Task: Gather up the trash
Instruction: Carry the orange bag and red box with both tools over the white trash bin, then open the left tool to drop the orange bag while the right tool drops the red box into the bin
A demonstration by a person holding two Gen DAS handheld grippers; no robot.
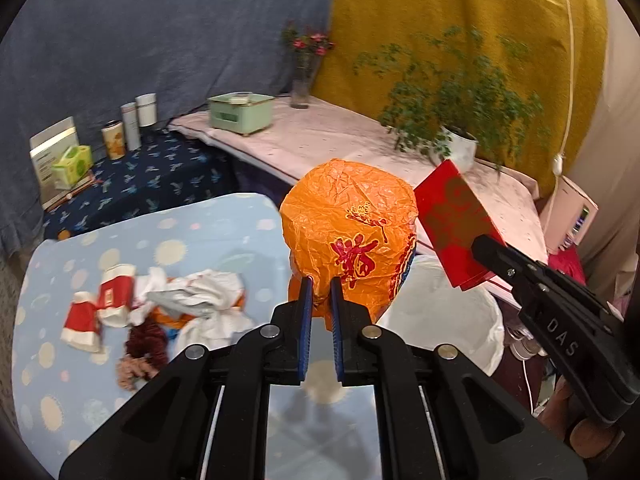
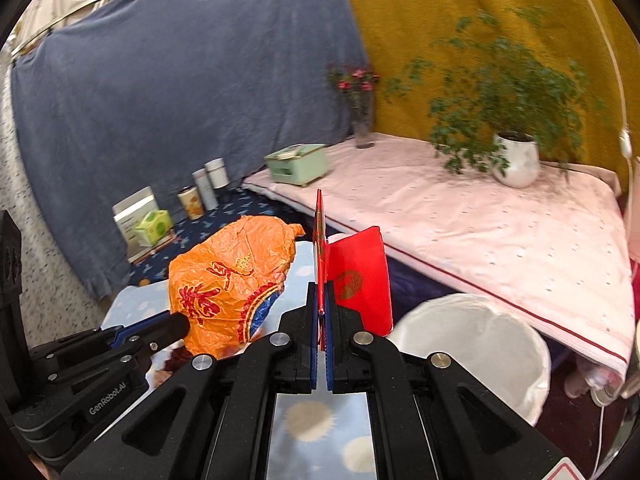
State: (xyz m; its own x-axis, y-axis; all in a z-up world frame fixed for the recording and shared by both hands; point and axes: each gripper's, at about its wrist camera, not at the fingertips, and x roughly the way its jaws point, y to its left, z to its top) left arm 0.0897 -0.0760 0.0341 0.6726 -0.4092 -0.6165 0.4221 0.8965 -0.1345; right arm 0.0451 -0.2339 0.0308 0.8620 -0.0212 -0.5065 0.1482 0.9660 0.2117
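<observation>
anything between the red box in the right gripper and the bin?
Nothing visible. The red box, shut in the right gripper, hangs up and left of the bin; its white-lined mouth is open. The orange wrapper sits further left.

The orange wrapper [image 1: 352,232] hides the table [image 1: 200,224] edge and part of the white-lined bin [image 1: 448,312]; the red envelope [image 2: 362,280] covers the bin's far rim, and the plant [image 1: 448,92] leaves look blurred

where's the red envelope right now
The red envelope is pinched in the right hand-held gripper, held up beside the orange bag and just short of the white-lined bin.
</observation>
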